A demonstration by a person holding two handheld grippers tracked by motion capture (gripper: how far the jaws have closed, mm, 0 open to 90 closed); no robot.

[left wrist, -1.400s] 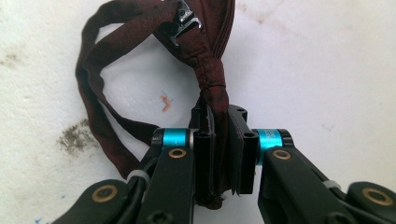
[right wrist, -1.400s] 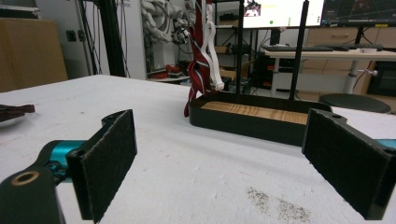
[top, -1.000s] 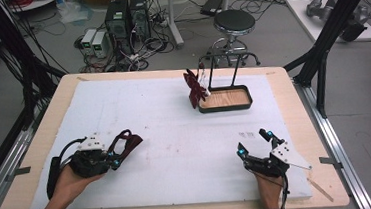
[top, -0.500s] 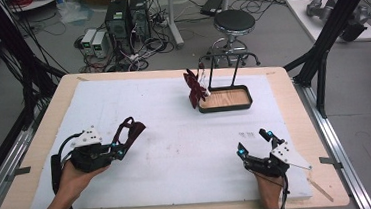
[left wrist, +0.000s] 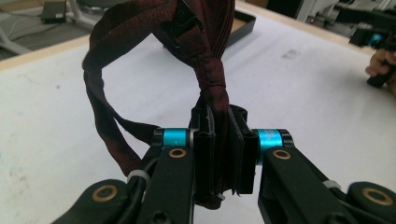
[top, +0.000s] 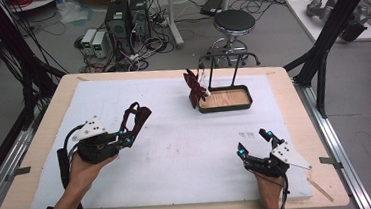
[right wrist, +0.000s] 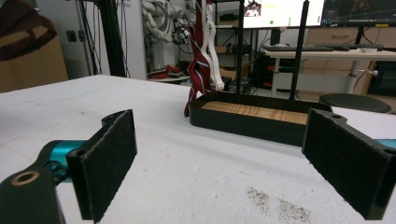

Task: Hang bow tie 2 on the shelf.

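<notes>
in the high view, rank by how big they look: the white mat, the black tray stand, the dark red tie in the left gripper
1. white mat
2. black tray stand
3. dark red tie clamped in the left gripper; bunched up, so its real size is unsure

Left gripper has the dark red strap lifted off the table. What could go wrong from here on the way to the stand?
1. The left gripper pinches the strap at one bunched spot, so it might slip out.
2. Its loose loop hangs toward the mat and may drag.
3. Another strap already hangs at the stand; the loop could snag it.
</notes>
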